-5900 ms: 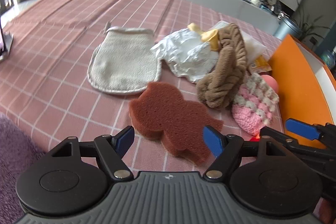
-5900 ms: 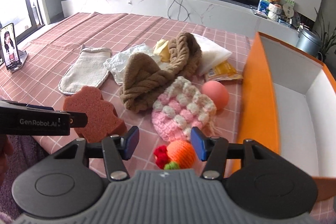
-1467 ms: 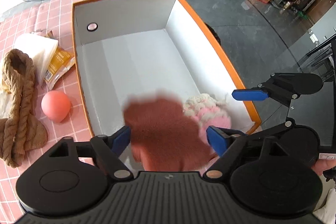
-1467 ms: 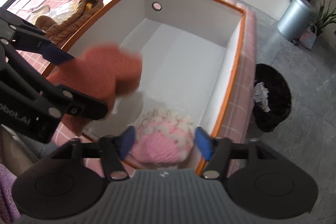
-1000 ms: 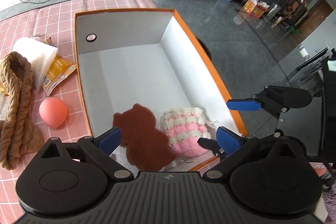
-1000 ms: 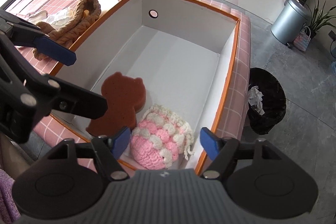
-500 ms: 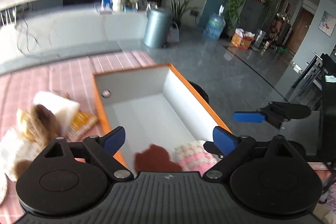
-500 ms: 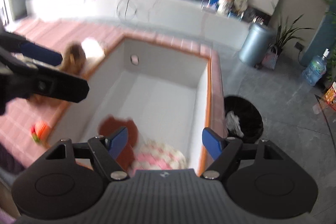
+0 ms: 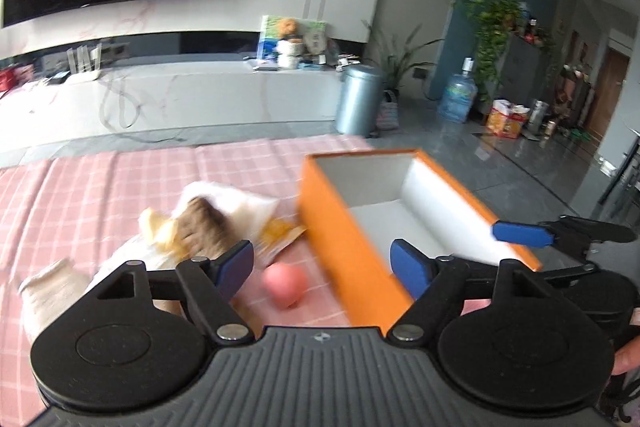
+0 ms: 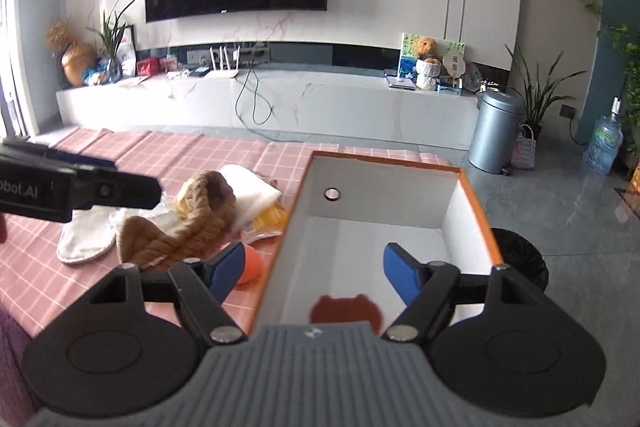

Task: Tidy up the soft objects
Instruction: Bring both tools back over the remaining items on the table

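Closing, left gripper (image 9: 322, 265): jaws spread wide and narrowing, nothing between them, above the pink ball and the box's orange wall.
Closing, right gripper (image 10: 314, 269): jaws spread and narrowing, nothing pinched, over the near end of the box.
Box (image 10: 376, 241): orange outside, white inside, on the right part of the tabletop (image 9: 100, 183) with its pink checked cloth.
Brown sponge (image 10: 346, 309): inside the box, flat on the white floor at the near end, partly hidden by the right gripper's body.
Pink ball (image 9: 285, 281): on the cloth, just beside the box's left wall.
Brown scarf (image 10: 180, 223): on the cloth left of the box, over white and yellow soft items.
White mitt (image 10: 86, 237): flat on the cloth, left of the scarf.
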